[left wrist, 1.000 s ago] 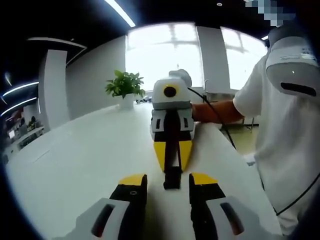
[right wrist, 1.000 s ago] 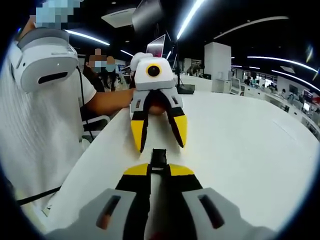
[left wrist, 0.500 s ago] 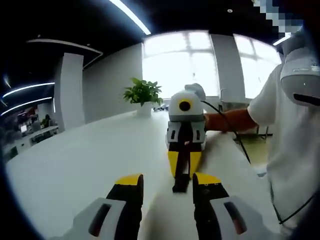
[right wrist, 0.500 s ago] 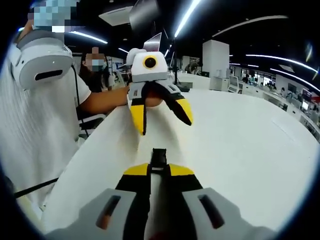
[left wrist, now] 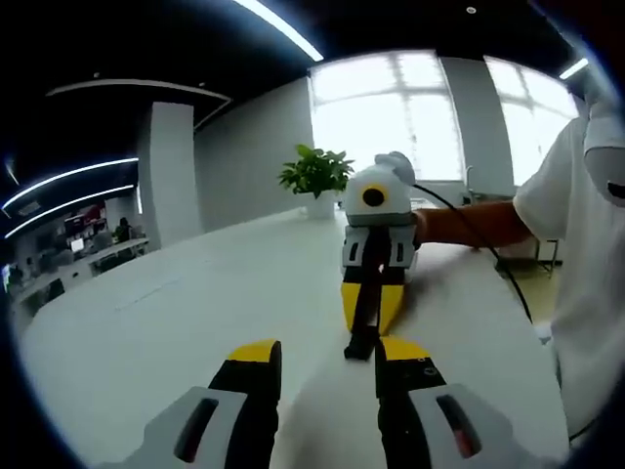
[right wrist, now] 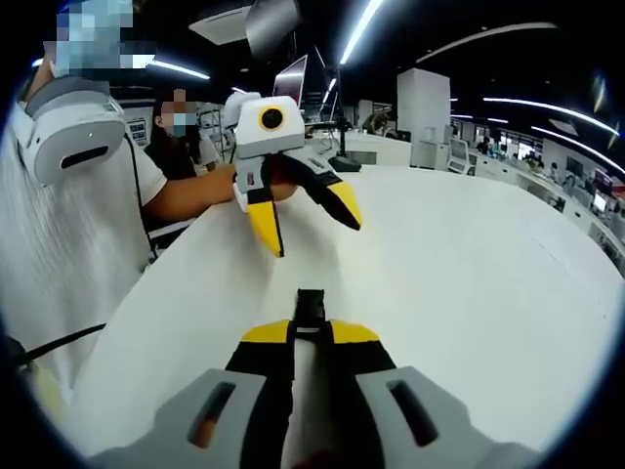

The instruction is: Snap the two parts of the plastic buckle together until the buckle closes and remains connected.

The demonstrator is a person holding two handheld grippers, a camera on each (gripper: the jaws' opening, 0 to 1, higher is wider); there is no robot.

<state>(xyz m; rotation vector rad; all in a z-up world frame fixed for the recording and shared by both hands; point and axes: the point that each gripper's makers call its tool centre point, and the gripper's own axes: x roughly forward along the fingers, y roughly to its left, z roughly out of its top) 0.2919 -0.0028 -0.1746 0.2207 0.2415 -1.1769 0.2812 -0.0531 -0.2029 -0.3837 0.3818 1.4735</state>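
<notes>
Pinching a black buckle part (right wrist: 311,308), right gripper (right wrist: 311,330) is noted; left gripper (right wrist: 303,220) spread, empty: misalignment risked.

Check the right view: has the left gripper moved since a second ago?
Yes. The left gripper, open and empty, has backed away from the buckle piece clamped in the right gripper, leaving more bare table between them.

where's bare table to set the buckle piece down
Bare white table lies beyond the right tool on the side away from the person, and beside the left tool toward the potted plant. It is crowded between the tools, around the buckle piece.
</notes>
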